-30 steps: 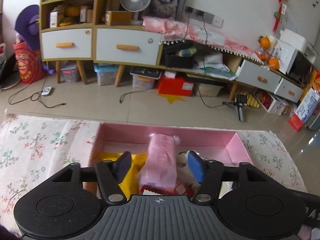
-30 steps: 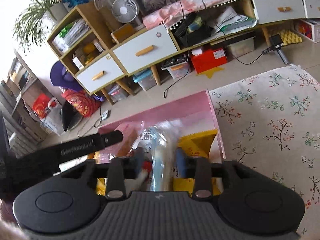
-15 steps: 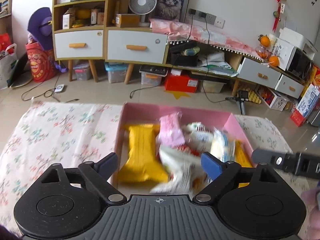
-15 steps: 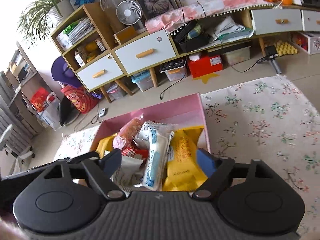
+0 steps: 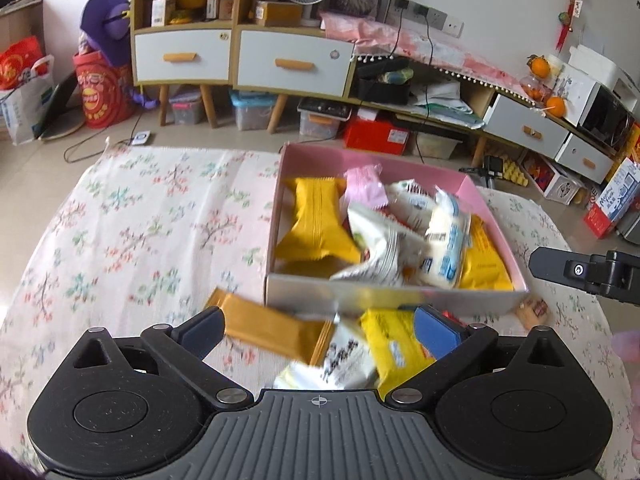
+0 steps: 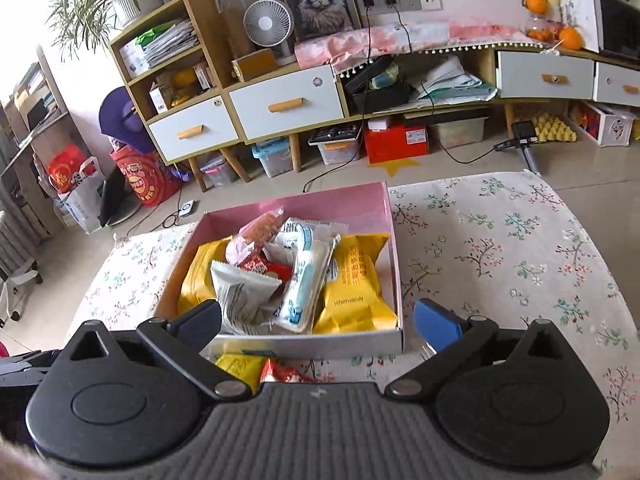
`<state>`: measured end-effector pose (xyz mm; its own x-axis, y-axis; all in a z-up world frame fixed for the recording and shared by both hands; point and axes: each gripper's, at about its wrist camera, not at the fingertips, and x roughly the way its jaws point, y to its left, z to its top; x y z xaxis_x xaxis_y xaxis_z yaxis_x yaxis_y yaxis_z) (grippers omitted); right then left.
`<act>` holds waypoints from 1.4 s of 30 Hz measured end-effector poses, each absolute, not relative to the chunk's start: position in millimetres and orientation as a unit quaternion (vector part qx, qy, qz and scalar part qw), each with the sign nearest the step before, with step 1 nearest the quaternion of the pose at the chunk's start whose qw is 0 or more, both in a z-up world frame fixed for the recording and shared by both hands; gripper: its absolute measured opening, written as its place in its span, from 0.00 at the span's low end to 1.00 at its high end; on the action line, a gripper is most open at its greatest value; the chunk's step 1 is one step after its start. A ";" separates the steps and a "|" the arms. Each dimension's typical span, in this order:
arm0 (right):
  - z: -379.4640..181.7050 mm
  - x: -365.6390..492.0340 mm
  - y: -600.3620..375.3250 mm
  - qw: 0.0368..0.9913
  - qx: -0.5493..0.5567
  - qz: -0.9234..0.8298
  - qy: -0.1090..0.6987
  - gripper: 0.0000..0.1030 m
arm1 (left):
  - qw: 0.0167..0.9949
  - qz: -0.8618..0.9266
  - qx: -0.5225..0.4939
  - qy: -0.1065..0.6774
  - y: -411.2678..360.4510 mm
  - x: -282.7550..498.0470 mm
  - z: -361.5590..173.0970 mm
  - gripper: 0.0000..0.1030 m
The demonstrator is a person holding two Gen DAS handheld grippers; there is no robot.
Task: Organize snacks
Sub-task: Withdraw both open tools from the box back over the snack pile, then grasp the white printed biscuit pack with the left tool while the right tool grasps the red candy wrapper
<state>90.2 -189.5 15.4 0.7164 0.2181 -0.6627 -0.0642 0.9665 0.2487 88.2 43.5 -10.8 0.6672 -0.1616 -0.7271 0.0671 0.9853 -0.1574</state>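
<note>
Both grippers, left [image 5: 318, 326] and right [image 6: 318, 320], have drawn back from the pink box [image 5: 280, 184] with jaws spread wide and empty. Near the left gripper, an orange-brown bar [image 5: 272, 330] and yellow packet [image 5: 394, 346] lie loose on the floral cloth [image 5: 140, 220]. Beyond, the box now holds the released pink packet [image 5: 366, 184] and white-and-blue packet [image 6: 306, 284]; sorting likely continues.

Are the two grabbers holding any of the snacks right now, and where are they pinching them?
No. The left gripper and right gripper are both wide open, holding nothing. Snacks lie in the pink box.
</note>
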 end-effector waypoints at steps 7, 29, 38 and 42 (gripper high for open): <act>2.5 79.7 -193.7 0.917 0.108 0.077 0.376 1.00 | 0.901 -0.085 -0.047 0.422 49.5 73.0 -36.7 0.98; -45.3 69.2 -180.1 0.902 -0.056 0.168 0.395 0.98 | 0.892 -0.206 0.037 0.400 52.3 74.3 -82.7 0.97; -59.6 79.7 -171.8 0.895 -0.082 0.198 0.390 0.76 | 0.899 -0.220 0.055 0.375 44.5 84.7 -82.2 0.79; -58.0 84.2 -171.4 0.897 -0.071 0.210 0.383 0.56 | 0.899 -0.222 0.056 0.373 40.3 86.6 -79.4 0.58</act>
